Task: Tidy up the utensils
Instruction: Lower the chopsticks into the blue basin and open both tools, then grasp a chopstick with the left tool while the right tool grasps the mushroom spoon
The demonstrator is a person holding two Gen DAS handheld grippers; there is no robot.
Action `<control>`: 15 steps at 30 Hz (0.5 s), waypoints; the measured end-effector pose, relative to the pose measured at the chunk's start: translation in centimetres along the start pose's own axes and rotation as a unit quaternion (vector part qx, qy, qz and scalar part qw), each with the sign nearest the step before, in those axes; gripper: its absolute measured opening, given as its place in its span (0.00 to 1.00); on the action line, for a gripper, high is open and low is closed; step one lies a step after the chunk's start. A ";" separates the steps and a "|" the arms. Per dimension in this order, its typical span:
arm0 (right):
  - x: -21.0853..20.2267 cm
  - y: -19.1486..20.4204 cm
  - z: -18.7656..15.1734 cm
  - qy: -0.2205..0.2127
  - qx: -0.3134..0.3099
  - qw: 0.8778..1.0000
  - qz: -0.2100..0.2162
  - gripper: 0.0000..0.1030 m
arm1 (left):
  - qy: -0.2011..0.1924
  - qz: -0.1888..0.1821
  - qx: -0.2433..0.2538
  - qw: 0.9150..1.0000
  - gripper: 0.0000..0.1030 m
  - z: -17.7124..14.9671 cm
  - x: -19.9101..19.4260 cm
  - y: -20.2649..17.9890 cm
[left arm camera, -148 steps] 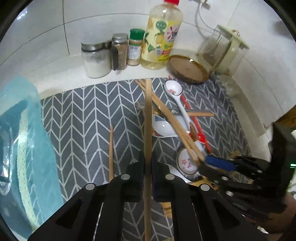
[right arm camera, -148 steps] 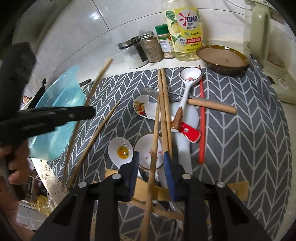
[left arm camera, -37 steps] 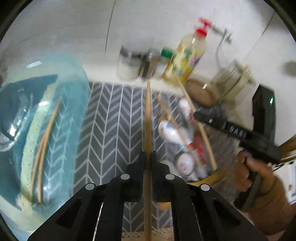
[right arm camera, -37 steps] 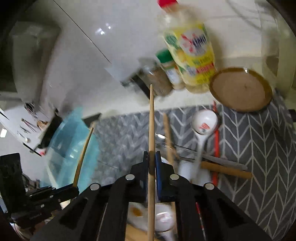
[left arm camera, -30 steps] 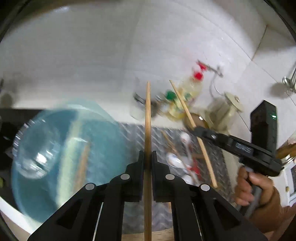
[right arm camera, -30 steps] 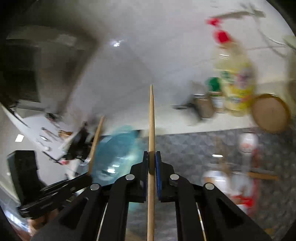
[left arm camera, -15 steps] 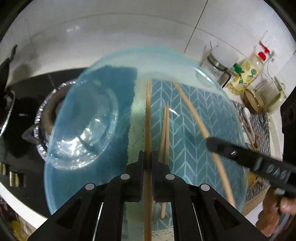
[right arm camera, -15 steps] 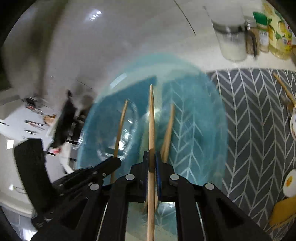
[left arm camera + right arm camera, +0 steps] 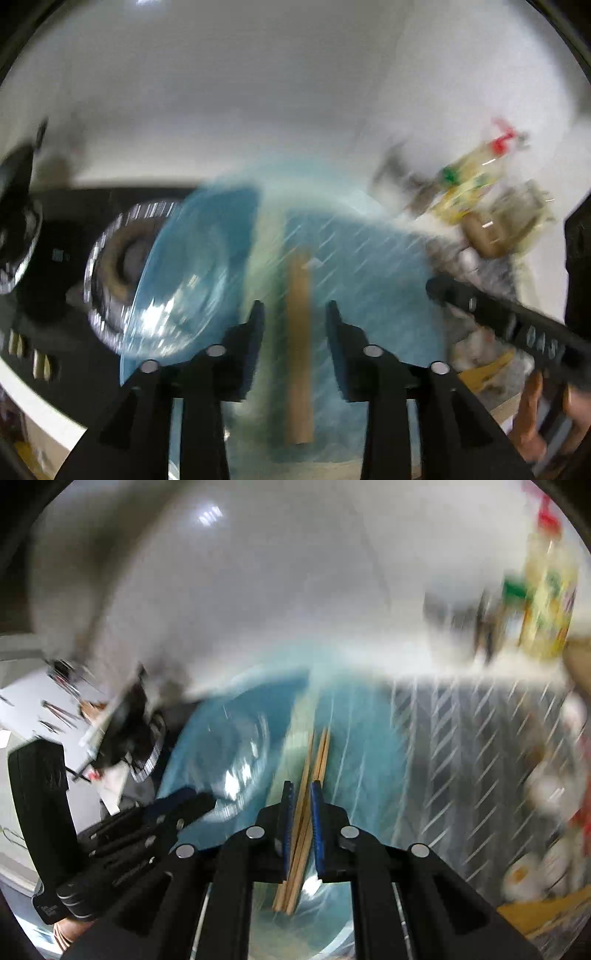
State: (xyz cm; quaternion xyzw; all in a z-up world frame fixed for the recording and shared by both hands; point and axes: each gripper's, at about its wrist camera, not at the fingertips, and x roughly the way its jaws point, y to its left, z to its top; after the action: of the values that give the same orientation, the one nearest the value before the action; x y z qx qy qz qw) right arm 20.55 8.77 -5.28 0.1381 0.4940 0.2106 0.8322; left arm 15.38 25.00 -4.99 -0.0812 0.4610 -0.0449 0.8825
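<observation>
The left claw (image 9: 291,314) now stands wide, its jaws well apart; 0.5 s ago it pinched a chopstick. The right claw (image 9: 301,797) has parted too, to a narrow gap, gripping nothing as far as the blur allows. Both have let go over the blue glass bowl (image 9: 369,738), so this pair of chopsticks looks delivered, and judging by the pile at the far right, more utensils remain to fetch.

The right wrist view shows the chopsticks (image 9: 314,768) as several separate sticks lying together in the bowl, running away from the claw. The left wrist view smears the chopsticks (image 9: 299,350) into 1 tan band, but it alone shows the stove burner (image 9: 122,258) under the bowl's left side and the right claw's body at far right. Spoons (image 9: 546,864) and bottles (image 9: 546,590) are streaks on the counter.
</observation>
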 end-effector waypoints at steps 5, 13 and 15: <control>-12.5 -3.7 2.8 -0.182 -0.051 0.982 -0.014 0.62 | -0.058 -0.077 0.067 0.993 0.62 0.5 -3.5 -8.6; -16.2 -18.5 -0.2 -0.151 0.005 0.983 -0.102 0.62 | 0.071 -0.119 0.085 0.987 0.63 -3.5 7.9 -19.8; -15.3 -22.0 -1.6 -0.117 0.041 0.986 -0.108 0.62 | 0.083 -0.118 0.074 0.987 0.63 -3.5 10.7 -21.5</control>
State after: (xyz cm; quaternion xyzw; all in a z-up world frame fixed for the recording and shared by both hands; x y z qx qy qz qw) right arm 17.34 -17.91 -3.98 0.1413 0.4132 0.0817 0.8959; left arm 18.53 1.84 -11.57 -0.0652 0.5155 -0.1890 0.8332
